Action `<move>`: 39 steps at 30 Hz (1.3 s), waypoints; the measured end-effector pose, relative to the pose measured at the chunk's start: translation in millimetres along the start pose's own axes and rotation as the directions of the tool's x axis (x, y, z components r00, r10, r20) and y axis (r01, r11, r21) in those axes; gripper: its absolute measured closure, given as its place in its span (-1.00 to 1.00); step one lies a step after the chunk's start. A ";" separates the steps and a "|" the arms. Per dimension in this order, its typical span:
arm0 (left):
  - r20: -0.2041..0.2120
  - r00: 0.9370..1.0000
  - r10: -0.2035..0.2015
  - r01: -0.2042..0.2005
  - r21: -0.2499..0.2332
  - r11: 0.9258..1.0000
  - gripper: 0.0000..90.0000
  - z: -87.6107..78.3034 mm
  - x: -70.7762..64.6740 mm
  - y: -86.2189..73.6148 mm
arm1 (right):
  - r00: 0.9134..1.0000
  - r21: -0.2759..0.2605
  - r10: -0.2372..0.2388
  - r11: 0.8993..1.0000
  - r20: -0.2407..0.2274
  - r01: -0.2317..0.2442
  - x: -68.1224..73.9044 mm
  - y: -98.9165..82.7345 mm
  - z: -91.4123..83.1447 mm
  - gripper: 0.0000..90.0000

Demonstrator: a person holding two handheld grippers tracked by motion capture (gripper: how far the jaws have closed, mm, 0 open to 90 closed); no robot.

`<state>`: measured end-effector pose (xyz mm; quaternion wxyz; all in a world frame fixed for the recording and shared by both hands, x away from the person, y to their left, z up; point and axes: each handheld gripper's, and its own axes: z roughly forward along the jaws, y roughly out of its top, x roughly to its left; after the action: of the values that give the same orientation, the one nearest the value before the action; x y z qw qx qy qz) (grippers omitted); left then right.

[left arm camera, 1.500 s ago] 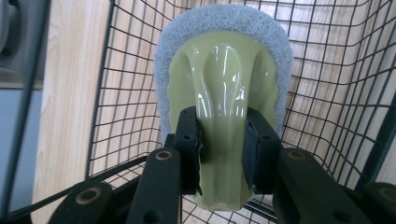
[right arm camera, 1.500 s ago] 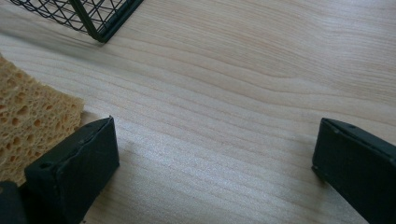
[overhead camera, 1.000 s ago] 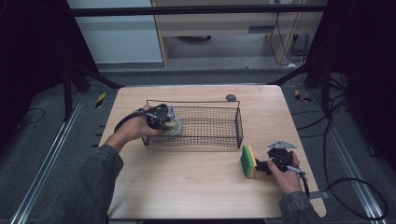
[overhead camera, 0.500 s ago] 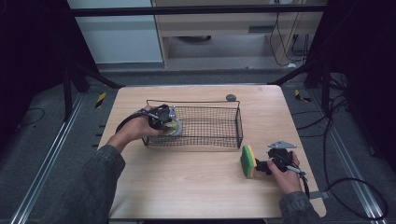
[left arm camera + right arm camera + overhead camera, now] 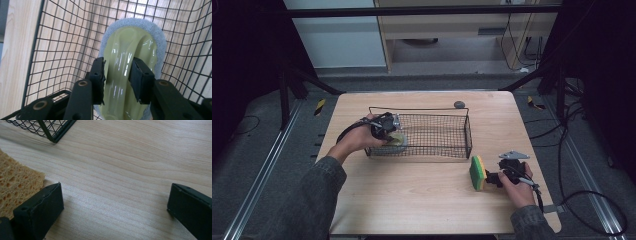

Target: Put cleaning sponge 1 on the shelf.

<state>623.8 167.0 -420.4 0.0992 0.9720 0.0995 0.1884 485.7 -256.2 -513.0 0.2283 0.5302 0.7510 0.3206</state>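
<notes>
A black wire basket (image 5: 437,135) stands mid-table. Inside its left end my left gripper (image 5: 388,129) is shut on a scrubber (image 5: 396,140). In the left gripper view the jaws pinch the scrubber's glossy pale-green handle (image 5: 130,47), which is ringed by a grey-white pad, with the gripper (image 5: 117,75) low against the mesh. My right gripper (image 5: 492,178) rests near the table's right front, open. A yellow-and-green sponge (image 5: 477,172) stands on edge just left of it. In the right gripper view the sponge (image 5: 15,185) lies outside the left jaw, and only bare wood lies within the gripper (image 5: 115,202).
A small grey round object (image 5: 459,104) lies on the wooden table (image 5: 412,200) behind the basket. The basket's corner (image 5: 52,135) shows ahead of the right gripper. Cables and dark frame legs surround the table on the floor.
My left gripper has edged slightly right and lower into the basket's left end with the scrubber. The right gripper and the sponge have stayed put.
</notes>
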 end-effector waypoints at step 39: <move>-0.082 0.881 -0.466 0.391 -0.430 0.814 -0.91 -79.9 -34.7 -36.7 | 1.000 0.012 0.016 1.000 0.010 -0.016 0.8 0.2 -2.9 -0.91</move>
<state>555.6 206.7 -368.3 0.3264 0.8613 0.2844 0.2659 483.6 -256.2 -510.8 0.2261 0.5393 0.7474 0.3152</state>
